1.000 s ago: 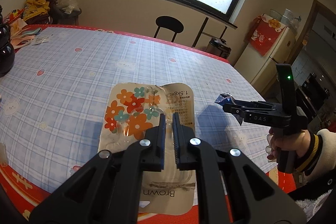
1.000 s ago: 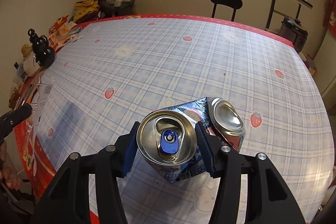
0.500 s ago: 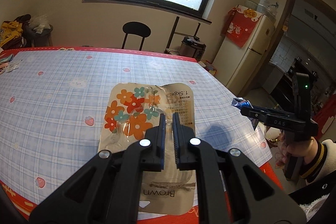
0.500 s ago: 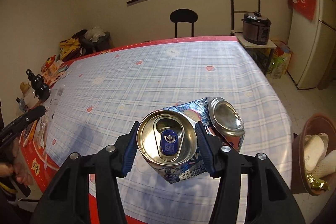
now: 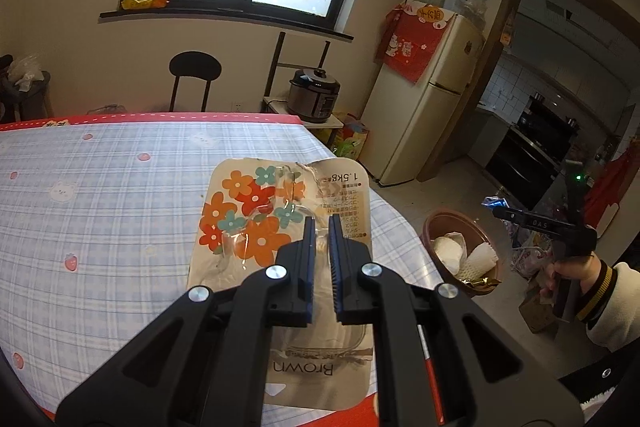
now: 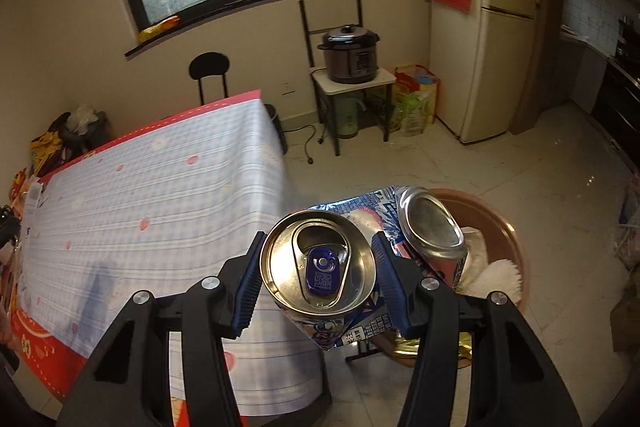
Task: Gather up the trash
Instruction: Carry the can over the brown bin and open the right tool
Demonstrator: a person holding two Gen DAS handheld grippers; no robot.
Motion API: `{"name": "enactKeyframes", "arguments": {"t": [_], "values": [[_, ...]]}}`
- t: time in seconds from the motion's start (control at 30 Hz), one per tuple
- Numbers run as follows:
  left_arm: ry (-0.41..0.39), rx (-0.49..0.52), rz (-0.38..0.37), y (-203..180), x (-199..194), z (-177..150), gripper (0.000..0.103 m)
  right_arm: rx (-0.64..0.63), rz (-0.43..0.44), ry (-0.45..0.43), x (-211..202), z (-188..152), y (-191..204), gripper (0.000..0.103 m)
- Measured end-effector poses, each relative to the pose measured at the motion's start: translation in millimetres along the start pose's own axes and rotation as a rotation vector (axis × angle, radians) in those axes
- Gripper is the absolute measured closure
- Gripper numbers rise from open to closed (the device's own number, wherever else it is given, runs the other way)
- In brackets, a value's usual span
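Note:
My left gripper [image 5: 322, 227] is shut on a flat beige flowered packet [image 5: 256, 223] marked "Brown", held above the right end of the checked table [image 5: 100, 195]. My right gripper [image 6: 316, 267] is shut on a crushed blue and silver drink can [image 6: 320, 259], bent double so both ends face the camera. It hangs just past the table's edge [image 6: 276, 187], over the near side of a brown trash bin [image 6: 516, 247] on the floor. The bin [image 5: 436, 223] holds white wrappings and a gold wrapper. In the left wrist view the right gripper [image 5: 500, 209] is above and right of the bin.
A cream fridge [image 5: 424, 115] with a red cloth stands by a kitchen doorway. A pressure cooker [image 6: 350, 55] sits on a small stand next to bags on the floor. A black chair [image 5: 194, 75] is behind the table. More bags lie right of the bin.
Both grippers have swung right, off the table toward the bin. The can, over the tabletop a second ago, is past the table edge near the bin. Both grips are unchanged.

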State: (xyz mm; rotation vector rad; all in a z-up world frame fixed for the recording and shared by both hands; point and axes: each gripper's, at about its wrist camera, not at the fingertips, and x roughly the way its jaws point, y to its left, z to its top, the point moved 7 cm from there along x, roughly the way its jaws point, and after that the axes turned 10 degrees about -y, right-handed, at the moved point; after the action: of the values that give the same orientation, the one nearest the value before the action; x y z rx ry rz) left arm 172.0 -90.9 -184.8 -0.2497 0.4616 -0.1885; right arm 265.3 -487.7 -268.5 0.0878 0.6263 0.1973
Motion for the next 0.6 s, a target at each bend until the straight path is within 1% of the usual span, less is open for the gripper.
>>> {"name": "enactKeyframes", "arguments": {"t": [0.1, 0.13, 0.17, 0.23, 0.27, 0.3, 0.37, 0.43, 0.6], "values": [[0.009, 0.011, -0.019, -19, 13, -2, 0.092, 0.030, -0.055, -0.014, -1, 9, -35, 0.050], [0.010, 0.015, -0.025, -26, 17, -3, 0.092, 0.041, -0.069, -0.023, -2, 14, -44, 0.044], [0.011, 0.020, -0.030, -32, 20, -3, 0.092, 0.052, -0.083, -0.037, -4, 19, -54, 0.034], [0.012, 0.031, -0.043, -45, 27, -2, 0.092, 0.060, -0.124, -0.080, -12, 31, -69, 0.026], [0.012, 0.038, -0.051, -51, 30, -1, 0.092, 0.067, -0.129, -0.102, -18, 38, -73, 0.023], [0.012, 0.044, -0.057, -56, 32, 0, 0.092, 0.074, -0.137, -0.116, -22, 43, -78, 0.021], [0.012, 0.059, -0.076, -67, 38, 2, 0.092, 0.085, -0.169, -0.146, -35, 50, -85, 0.011], [0.010, 0.074, -0.094, -77, 43, 6, 0.092, 0.098, -0.202, -0.179, -51, 56, -92, 0.005], [0.019, 0.119, -0.156, -109, 62, 12, 0.092, 0.124, -0.235, -0.203, -83, 60, -104, 0.005]]}}
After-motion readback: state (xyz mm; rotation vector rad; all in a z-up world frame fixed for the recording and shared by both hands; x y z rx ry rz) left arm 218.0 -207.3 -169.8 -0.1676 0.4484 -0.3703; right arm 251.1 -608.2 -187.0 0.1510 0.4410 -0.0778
